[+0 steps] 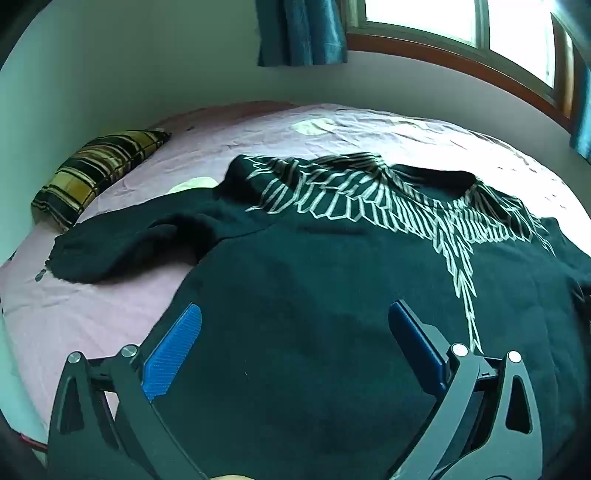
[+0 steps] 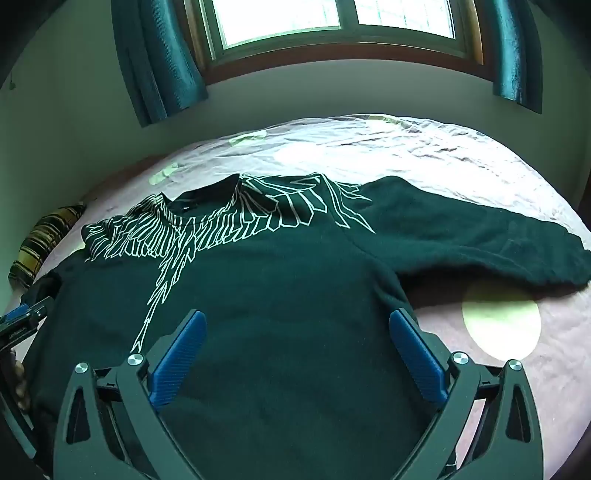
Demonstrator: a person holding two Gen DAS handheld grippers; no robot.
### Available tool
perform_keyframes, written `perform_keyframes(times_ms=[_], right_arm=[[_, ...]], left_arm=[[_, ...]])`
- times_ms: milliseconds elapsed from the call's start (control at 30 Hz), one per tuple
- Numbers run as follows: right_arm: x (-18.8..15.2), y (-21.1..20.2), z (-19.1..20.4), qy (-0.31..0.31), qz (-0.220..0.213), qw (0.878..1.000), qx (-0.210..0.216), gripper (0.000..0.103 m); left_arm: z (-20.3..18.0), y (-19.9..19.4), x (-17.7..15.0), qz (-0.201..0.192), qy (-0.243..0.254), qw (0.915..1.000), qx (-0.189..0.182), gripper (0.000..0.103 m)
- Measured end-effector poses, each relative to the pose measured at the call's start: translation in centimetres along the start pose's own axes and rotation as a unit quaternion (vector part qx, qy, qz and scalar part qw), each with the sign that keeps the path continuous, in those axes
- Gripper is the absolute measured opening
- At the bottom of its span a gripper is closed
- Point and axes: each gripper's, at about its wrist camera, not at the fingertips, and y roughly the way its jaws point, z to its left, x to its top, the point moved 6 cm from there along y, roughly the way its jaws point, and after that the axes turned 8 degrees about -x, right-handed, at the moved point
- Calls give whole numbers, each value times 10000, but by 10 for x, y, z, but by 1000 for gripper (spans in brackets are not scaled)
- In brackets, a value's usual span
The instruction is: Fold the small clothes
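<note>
The left gripper (image 1: 293, 332) hangs with its blue pads spread wide and nothing between them, over the lower body of a dark sweatshirt (image 1: 314, 295). The right gripper (image 2: 295, 338) is likewise released, jaws wide, above the same garment's lower front. The sweatshirt lies face up on a bed with a wrinkled pink sheet (image 2: 424, 155), neckline toward the far wall, white feather-line print (image 2: 221, 221) across the chest and running down the middle. Its sleeves (image 2: 480, 236) stretch outward on each side. A yellow-and-black plaid pillow (image 1: 96, 170) rests at the bed's left edge by the wall. Beyond the bed, a wood-framed window (image 2: 332, 26) with teal curtains (image 2: 159, 62) lets in daylight
</note>
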Motion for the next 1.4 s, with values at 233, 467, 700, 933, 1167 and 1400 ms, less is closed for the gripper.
perform_keyframes(times_ms=[233,467,700,933,1167,1400], right_arm=[[-4,-8,2,-44,-94,9999,17,99],[-1,-5,2,39,88,9999,59,99],[-5,-5,6,-17,124,9999,67,99],[-4,-5,8,-25,133,9999,72,99],[-4,-7,7,-15,119,9999,91,99],[-4,-7,9,-55,140,9998,103,99]], left_arm=[[-16,-16,-6,49,192,9996,217,101],[-17,-14,-7,208,219,9995,56,101],[-18,-21,-6,201,150,9997,47,101],[-18,-24,-7,191,138,9997,51,101],[-14,-28,-7,150,60,9999,52,101],[-9,-27,-10,243,-71,9997,27,101]])
